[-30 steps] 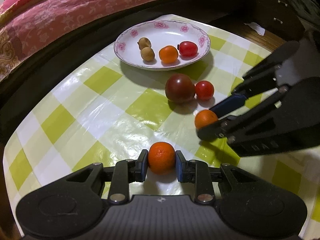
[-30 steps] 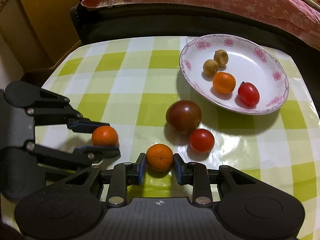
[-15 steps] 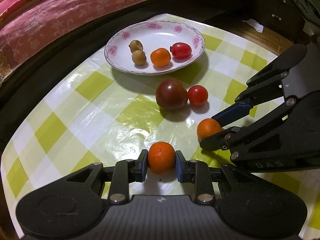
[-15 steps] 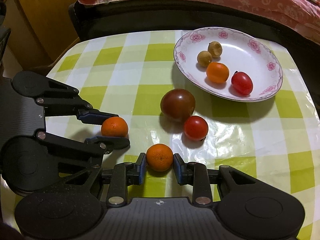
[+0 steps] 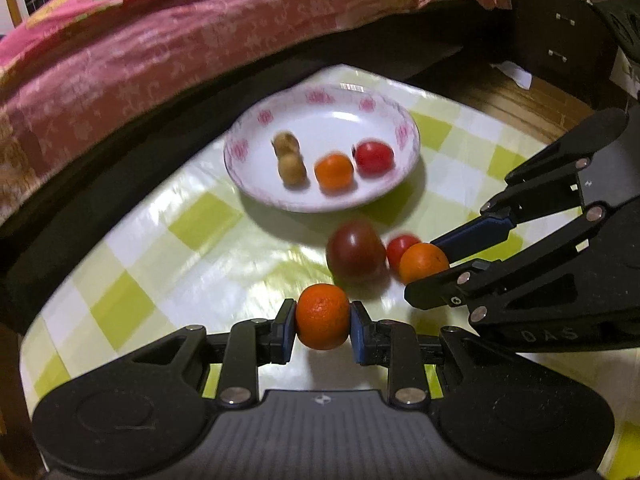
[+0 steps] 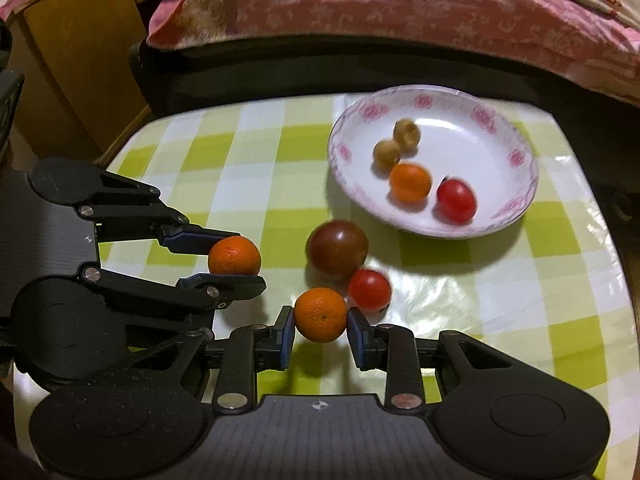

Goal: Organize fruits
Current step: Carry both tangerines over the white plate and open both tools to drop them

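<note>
Closest in, each gripper has its own little orange clamped between blue pads. The left gripper [image 5: 323,316] is squeezed shut on a small mandarin [image 5: 322,317] with dimpled skin, and the right gripper [image 6: 320,330] is pinching a second mandarin [image 6: 320,315] the same way. Both fruits look like they're held just above the tablecloth [image 6: 500,300], though the motion blur makes that hard to swear to. The grippers sit side by side, black plastic linkages with silver screw heads.

Right past the right gripper's fingertips, two loose fruits sit touching each other on the cloth: a big dark reddish-brown tomato [image 6: 337,250], smooth and glossy, and a small red cherry tomato [image 6: 369,290] just beside the second mandarin. Those two sit between the grippers and the plate [image 6: 508,128].

The cloth is shiny plastic-looking stuff in a yellow-green and white check.

Further back is the round white plate with pink flowers around the rim. Four things in it: two small tan round fruits [image 6: 396,144] touching each other, one orange fruit [image 6: 410,183], one red oval tomato [image 6: 456,201].

Count overall: three orange ones, two small red, one dark tomato, two tan.

Behind the table runs a dark edge, then a pink patterned quilt [image 6: 400,4], with a wooden cabinet [image 6: 80,64] at far left.
</note>
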Demonstrator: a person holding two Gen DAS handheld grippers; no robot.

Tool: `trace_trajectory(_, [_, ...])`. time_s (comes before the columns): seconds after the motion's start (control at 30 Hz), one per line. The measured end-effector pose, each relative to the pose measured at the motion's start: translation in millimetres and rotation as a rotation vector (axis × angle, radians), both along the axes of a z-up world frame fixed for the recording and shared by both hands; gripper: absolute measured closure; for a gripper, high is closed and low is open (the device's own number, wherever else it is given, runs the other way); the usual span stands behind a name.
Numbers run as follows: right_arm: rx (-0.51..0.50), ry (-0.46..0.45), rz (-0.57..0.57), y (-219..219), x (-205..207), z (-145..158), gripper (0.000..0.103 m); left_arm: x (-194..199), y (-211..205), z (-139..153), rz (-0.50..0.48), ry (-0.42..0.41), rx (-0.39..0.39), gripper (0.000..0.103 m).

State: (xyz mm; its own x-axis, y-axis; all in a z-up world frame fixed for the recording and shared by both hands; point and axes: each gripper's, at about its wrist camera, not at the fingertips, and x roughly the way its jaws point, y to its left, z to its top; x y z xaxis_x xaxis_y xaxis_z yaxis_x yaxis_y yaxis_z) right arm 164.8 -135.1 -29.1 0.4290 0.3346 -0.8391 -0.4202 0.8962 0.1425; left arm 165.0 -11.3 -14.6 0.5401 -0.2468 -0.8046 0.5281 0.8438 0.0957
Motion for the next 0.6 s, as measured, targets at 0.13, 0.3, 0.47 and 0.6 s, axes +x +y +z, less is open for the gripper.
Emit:
trace_trajectory(0.13, [0.015, -0.038, -0.038, -9, 10, 13, 0.077, 15, -9, 11, 0.008, -0.043, -0.003, 0.067])
trace_trajectory(0.3, [0.013, -0.071, -0.086, -20, 28, 18, 0.077, 33, -23, 14, 0.024, -0.081, 0.014, 0.067])
trace_trajectory(0.47, [0.008, -0.087, -0.119, -30, 44, 16, 0.077, 47, -31, 9, 0.027, -0.09, 0.015, 0.067])
trace_trajectory(0.6, [0.005, -0.084, -0.128, -35, 53, 9, 0.077, 55, -36, 4, 0.023, -0.094, 0.027, 0.067])
